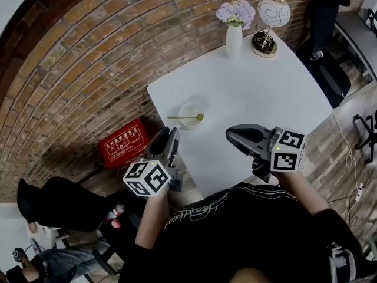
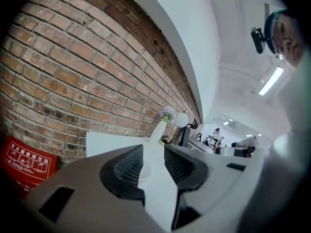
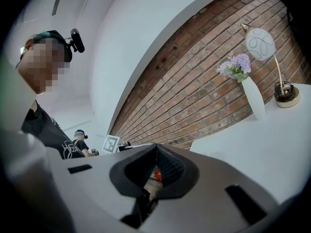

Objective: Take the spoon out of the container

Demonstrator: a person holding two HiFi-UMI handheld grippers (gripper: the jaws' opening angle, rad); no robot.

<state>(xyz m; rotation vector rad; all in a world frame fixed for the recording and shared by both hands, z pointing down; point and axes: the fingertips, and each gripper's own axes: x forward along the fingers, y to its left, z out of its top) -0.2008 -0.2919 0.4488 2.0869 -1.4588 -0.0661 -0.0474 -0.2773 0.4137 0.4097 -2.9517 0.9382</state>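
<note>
A small pale bowl-like container [image 1: 191,114] stands near the left edge of the white table [image 1: 265,99]. A gold spoon [image 1: 184,118] lies across the container, its handle pointing left past the rim. My left gripper [image 1: 169,137] hovers just short of the table's near-left edge, below the container, and is open with nothing between its jaws. In the left gripper view the container [image 2: 144,171] shows through the gap of that gripper [image 2: 153,155]. My right gripper [image 1: 233,135] hangs over the table's near edge, right of the container. In the right gripper view it [image 3: 155,150] is shut and empty.
A white vase of purple flowers [image 1: 234,33] and a round lamp [image 1: 270,23] stand at the table's far end. A red box [image 1: 123,144] sits on the floor by the brick wall, left of the table. An office chair [image 1: 324,40] stands at the right.
</note>
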